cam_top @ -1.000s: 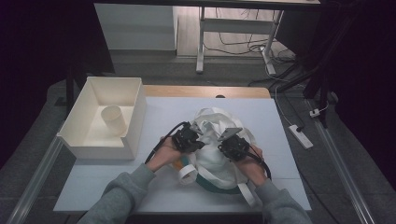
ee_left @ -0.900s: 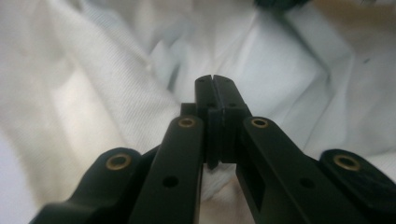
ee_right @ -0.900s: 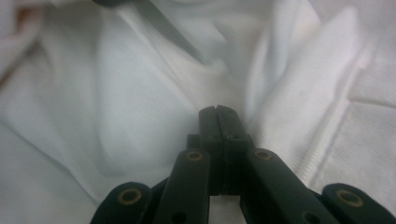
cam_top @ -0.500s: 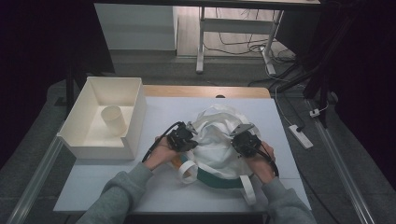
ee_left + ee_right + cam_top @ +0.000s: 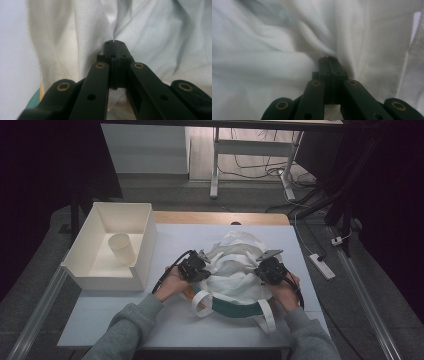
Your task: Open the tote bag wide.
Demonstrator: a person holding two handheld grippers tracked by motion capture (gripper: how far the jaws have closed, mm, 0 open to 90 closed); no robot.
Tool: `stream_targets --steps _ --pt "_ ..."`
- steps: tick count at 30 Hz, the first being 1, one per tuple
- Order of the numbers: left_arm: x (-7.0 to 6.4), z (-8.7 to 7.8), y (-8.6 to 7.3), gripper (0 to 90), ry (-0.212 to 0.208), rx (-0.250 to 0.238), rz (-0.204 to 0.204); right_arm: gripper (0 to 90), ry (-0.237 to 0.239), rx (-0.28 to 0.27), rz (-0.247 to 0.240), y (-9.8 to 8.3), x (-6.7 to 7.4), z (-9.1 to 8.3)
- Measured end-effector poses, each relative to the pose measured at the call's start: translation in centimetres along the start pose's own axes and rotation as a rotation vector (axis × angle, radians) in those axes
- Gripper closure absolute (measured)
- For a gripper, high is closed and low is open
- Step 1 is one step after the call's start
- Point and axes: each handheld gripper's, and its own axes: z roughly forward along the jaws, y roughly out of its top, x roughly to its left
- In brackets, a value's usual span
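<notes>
Both grippers, left gripper (image 5: 200, 265) and right gripper (image 5: 263, 265), pinch folds of the white cloth bag (image 5: 234, 270), jaws pressed together. Step: spreading it. Next, likely pull apart evenly.

Both forearms, in grey sleeves, come up from the near edge of the table (image 5: 125, 317) and spread apart. The left hand (image 5: 172, 284) holds the left gripper (image 5: 202, 266) nearer the middle of the table; the right hand (image 5: 285, 290) holds the right gripper (image 5: 260, 267) opposite it. The two grippers point inward toward each other. Each gripper's jaws are pressed together, pinching a fold of white cloth (image 5: 232, 265).
</notes>
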Motion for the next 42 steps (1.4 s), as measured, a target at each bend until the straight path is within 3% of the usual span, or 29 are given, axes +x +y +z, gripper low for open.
stream_targets --steps 3,12,17,20,23,33,37,42 --pt "0.1 0.1 0.0 88.6 -0.005 -0.001 -0.003 90.0 0.031 -0.010 0.039 -0.5 -0.6 0.3" --pt "-0.2 -0.2 0.1 88.6 0.009 -0.044 -0.001 90.0 0.012 -0.039 0.023 -0.5 0.2 -0.1" --pt "-0.3 -1.7 0.3 88.6 0.014 -0.131 -0.012 90.0 0.029 -0.135 -0.010 0.1 1.0 -2.0" --pt "-0.4 -2.6 0.2 88.6 0.011 -0.165 -0.018 90.0 0.083 -0.218 -0.005 0.4 1.4 -3.2" --pt "-0.3 -3.4 0.0 88.5 -0.001 -0.192 -0.021 90.0 0.108 -0.267 -0.030 0.5 1.7 -4.1" --pt "0.5 -6.1 -0.3 88.2 -0.032 -0.282 -0.048 90.0 0.152 -0.306 -0.037 -0.6 1.7 -4.7" --pt "0.5 -6.9 -0.6 75.0 -0.022 -0.301 -0.054 88.1 0.177 -0.336 -0.036 -0.9 1.4 -4.9" --pt "0.3 -8.3 -0.8 49.9 -0.009 -0.334 -0.075 68.1 0.177 -0.364 -0.036 -1.2 1.3 -5.5"
